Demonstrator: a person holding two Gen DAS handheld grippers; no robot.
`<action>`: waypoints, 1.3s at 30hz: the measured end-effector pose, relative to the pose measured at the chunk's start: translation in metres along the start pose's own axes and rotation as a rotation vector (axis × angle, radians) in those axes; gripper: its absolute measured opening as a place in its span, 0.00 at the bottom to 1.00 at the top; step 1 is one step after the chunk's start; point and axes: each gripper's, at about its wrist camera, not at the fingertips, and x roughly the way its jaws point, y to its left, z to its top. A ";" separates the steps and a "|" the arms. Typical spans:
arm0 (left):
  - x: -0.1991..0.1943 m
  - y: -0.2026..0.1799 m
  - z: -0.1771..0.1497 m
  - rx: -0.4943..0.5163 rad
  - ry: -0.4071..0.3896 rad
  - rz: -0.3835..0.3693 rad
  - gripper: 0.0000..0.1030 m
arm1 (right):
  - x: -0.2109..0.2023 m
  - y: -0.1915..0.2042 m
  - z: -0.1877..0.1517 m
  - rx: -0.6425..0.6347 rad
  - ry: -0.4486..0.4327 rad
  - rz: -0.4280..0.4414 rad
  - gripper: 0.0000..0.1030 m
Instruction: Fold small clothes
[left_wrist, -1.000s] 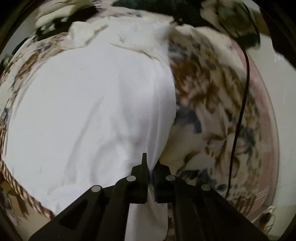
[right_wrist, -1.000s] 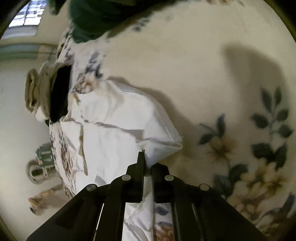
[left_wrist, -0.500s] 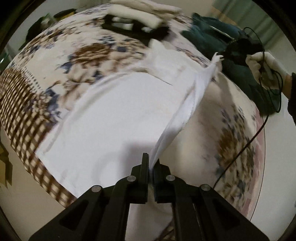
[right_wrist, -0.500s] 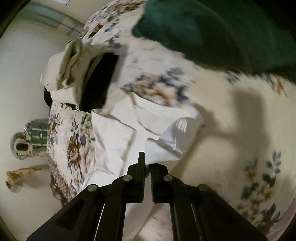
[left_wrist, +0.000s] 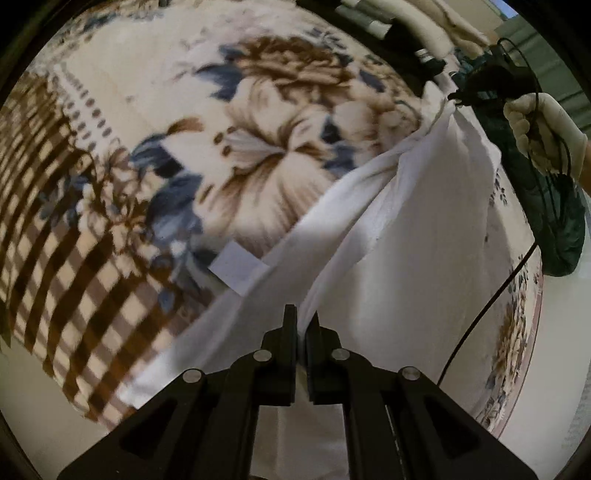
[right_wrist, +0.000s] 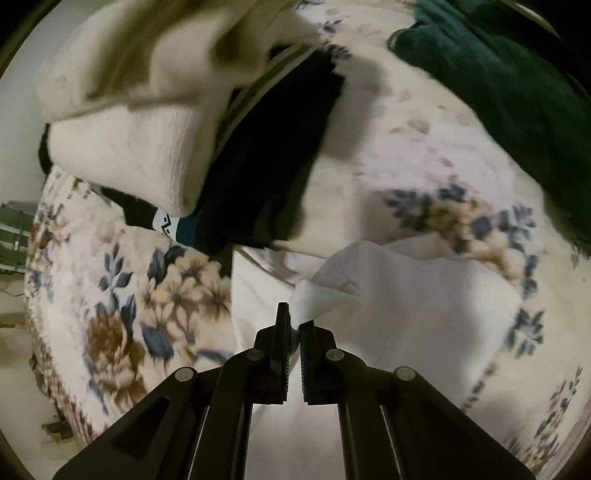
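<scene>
Fold in progress | your left gripper (left_wrist: 303, 325) and right gripper (right_wrist: 293, 328) each pinched the white garment (left_wrist: 417, 206), stretched toward 1 o'clock for a straight fold edge.

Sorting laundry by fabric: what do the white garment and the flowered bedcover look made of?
White garment: thin woven cloth, probably cotton, matte; it drapes in soft creases between both grippers. Flowered bedcover: seemingly plush fleece, with a fuzzy, soft-edged print.

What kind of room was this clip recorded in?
Most likely a bedroom at home: the white garment is lifted over a bed-like surface covered by a floral blanket, with a stack of folded clothes and a dark green garment on it.
</scene>
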 end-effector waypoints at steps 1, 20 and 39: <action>0.004 0.007 0.001 -0.009 0.022 -0.014 0.06 | 0.008 0.007 0.002 -0.003 0.002 -0.012 0.04; -0.017 0.015 -0.003 0.087 0.148 -0.066 0.48 | -0.074 -0.008 -0.269 0.076 0.075 0.082 0.70; -0.018 0.061 -0.050 0.226 0.247 0.005 0.47 | -0.026 0.003 -0.554 0.464 0.150 0.143 0.70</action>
